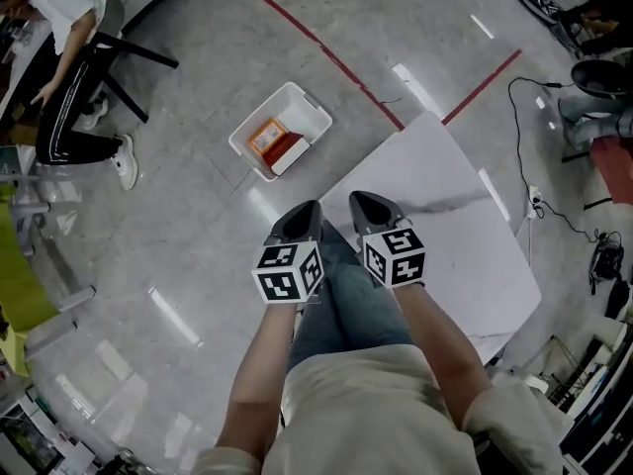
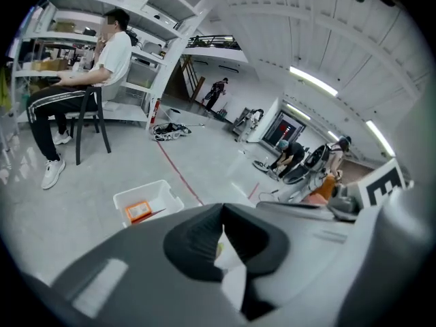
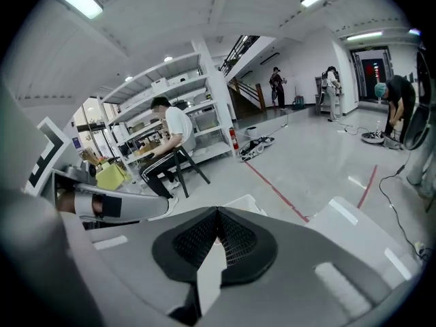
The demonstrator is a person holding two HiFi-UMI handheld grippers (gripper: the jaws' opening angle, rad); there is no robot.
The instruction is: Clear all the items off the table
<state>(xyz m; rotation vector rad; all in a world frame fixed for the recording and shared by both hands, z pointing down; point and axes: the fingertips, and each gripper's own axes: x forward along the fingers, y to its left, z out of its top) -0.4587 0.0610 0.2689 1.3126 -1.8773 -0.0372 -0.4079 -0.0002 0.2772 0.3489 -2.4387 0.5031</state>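
Table bare, goods in the bin

The smooth white rectangular tabletop point(image 1: 465, 226) holds nothing, so the clearing looks finished. A white plastic bin point(image 1: 312, 102) sits on the glossy grey floor point(image 1: 198, 265) near it. The left gripper point(image 1: 305, 211) and right gripper point(image 1: 366, 204) have their ribbed dark pads pressed together on nothing. A flat orange packet point(image 1: 269, 137) lies in the bin.

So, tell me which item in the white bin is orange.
The flat orange packet with a pale label, on the bin's left in the head view; the red item beside it has a white edge.
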